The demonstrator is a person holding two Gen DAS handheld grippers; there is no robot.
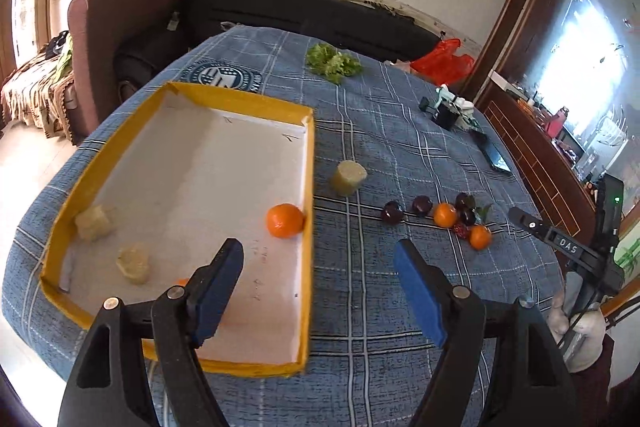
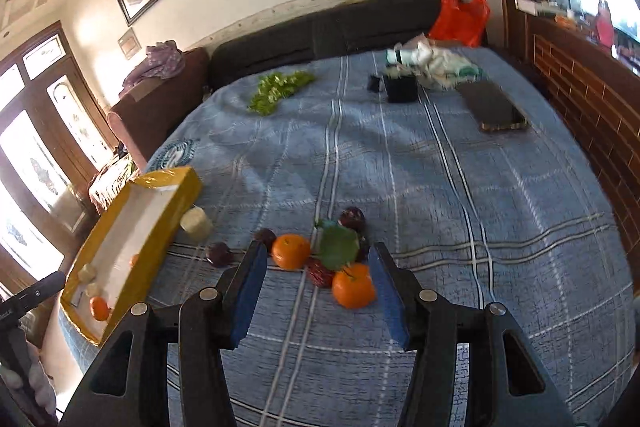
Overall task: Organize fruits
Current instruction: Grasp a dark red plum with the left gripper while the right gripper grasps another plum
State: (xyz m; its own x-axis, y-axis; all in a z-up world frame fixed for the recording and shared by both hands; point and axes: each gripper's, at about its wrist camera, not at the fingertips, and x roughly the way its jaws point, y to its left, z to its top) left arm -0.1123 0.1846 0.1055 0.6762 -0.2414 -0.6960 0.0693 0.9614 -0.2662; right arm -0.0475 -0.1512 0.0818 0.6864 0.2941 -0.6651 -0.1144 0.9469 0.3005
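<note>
My left gripper (image 1: 320, 269) is open and holds nothing; it hovers over the near right edge of the yellow box (image 1: 240, 99). In the box lie an orange (image 1: 285, 220) and two pale chunks (image 1: 93, 223); a second orange is half hidden behind the left finger. On the cloth to the right sit a pale cylinder (image 1: 348, 178), dark plums (image 1: 392, 213) and two more oranges (image 1: 445, 215). My right gripper (image 2: 318, 267) is open above that cluster. An orange (image 2: 291, 251), a green leaf (image 2: 338, 247) and another orange (image 2: 354, 285) show between its fingertips, untouched.
A blue checked cloth (image 2: 440, 187) covers the table. At the far side lie lettuce (image 1: 334, 63), a phone (image 1: 494, 155), a small black box (image 2: 400, 87), crumpled white bags (image 2: 436, 61) and a red plastic bag (image 2: 460, 13). A dark sofa stands behind and a brick wall (image 2: 580, 99) on the right.
</note>
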